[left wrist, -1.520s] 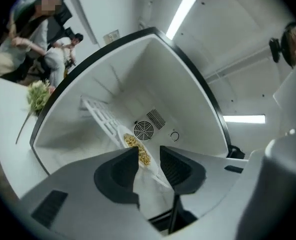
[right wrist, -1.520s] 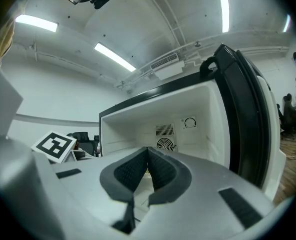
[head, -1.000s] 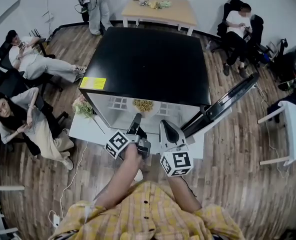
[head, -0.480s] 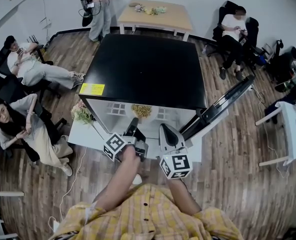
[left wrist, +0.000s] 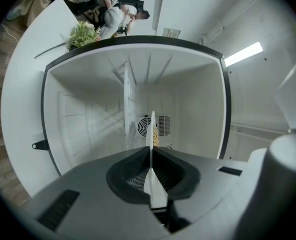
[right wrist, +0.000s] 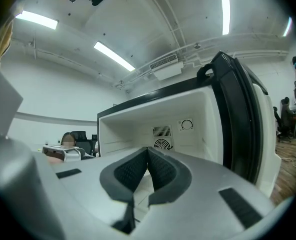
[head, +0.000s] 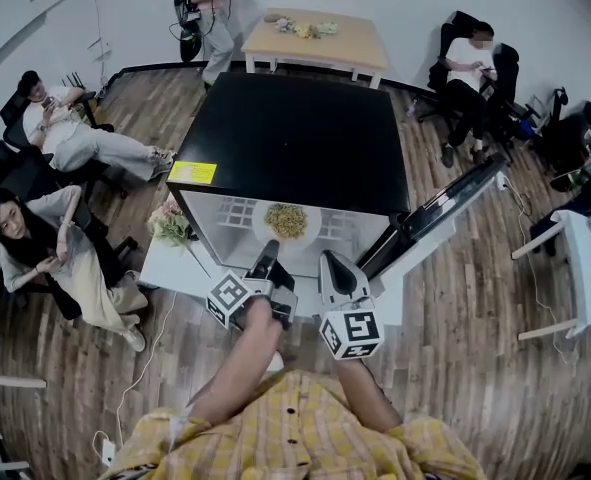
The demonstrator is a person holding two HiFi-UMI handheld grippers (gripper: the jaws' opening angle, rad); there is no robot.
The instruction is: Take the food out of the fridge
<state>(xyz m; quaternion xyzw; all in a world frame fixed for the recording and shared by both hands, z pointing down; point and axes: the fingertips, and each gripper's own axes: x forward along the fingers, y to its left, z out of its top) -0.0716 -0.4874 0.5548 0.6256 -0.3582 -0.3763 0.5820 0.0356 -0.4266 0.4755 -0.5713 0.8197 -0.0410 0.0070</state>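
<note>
The black fridge (head: 295, 133) stands with its door (head: 445, 208) swung open to the right. On the shelf inside lies a white plate (head: 310, 230) with yellow food (head: 286, 218). My left gripper (head: 271, 255) reaches into the opening. Its jaws are closing, and the pads pinch the plate's near rim. In the left gripper view the plate (left wrist: 151, 129) shows edge-on, rising from the left gripper (left wrist: 150, 156), with the food (left wrist: 156, 136) behind it. My right gripper (head: 337, 266) hangs beside it, shut and holding nothing. The right gripper (right wrist: 148, 154) faces the white fridge interior (right wrist: 183, 114).
A bunch of green vegetables (head: 170, 223) lies on the white surface left of the fridge. Seated people on chairs ring the room at left (head: 35, 238) and back right (head: 470, 58). A wooden table (head: 320, 40) stands behind the fridge, a white table (head: 585, 258) at the right.
The plate shows more fully in the fridge's opening than before. My left gripper has risen slightly at the plate's rim. The right gripper has stayed where it was.
</note>
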